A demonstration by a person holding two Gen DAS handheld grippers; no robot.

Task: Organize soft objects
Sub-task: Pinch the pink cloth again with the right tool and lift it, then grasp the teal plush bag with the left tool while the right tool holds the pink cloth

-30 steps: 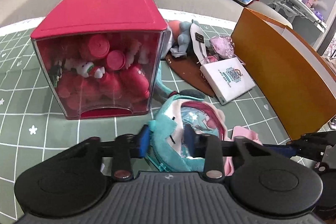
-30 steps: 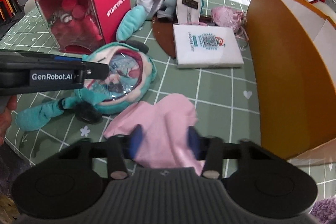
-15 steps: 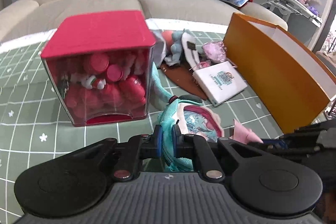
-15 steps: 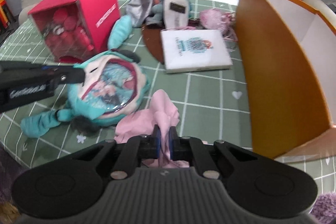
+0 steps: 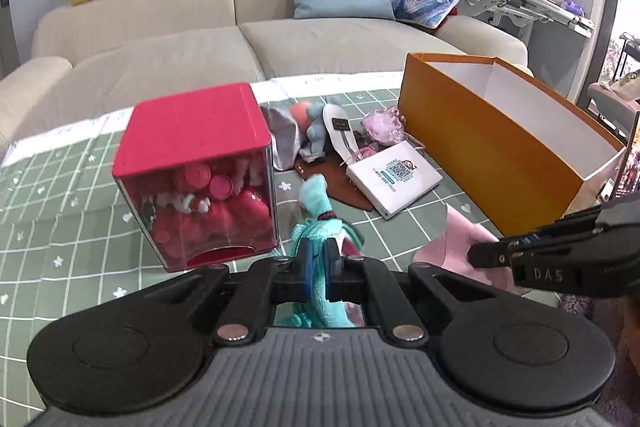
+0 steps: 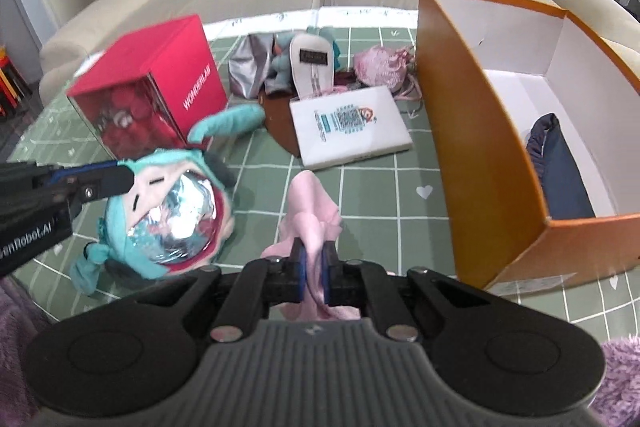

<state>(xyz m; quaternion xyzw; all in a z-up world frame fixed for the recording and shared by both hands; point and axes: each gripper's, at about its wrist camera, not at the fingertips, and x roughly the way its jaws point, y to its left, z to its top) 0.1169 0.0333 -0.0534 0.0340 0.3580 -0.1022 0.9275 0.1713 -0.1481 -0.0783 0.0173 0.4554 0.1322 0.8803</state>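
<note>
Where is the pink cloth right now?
In the right wrist view, the pink cloth hangs pinched in the right tool, between the teal plush and the orange box.

"WONDERLAB" on red box (image 6: 192,83); "GenRobot.AI", partly cut, on left gripper (image 6: 100,183).

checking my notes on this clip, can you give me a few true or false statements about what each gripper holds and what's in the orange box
1. The left gripper is shut on the teal plush. True.
2. The right gripper is open above the pink cloth. False: it is shut on the cloth.
3. The orange box holds nothing. False: a dark blue item lies inside.
4. The red box reads WONDERLAB on its side. True.
5. The white booklet lies inside the orange box. False: it lies on the green mat.
</note>
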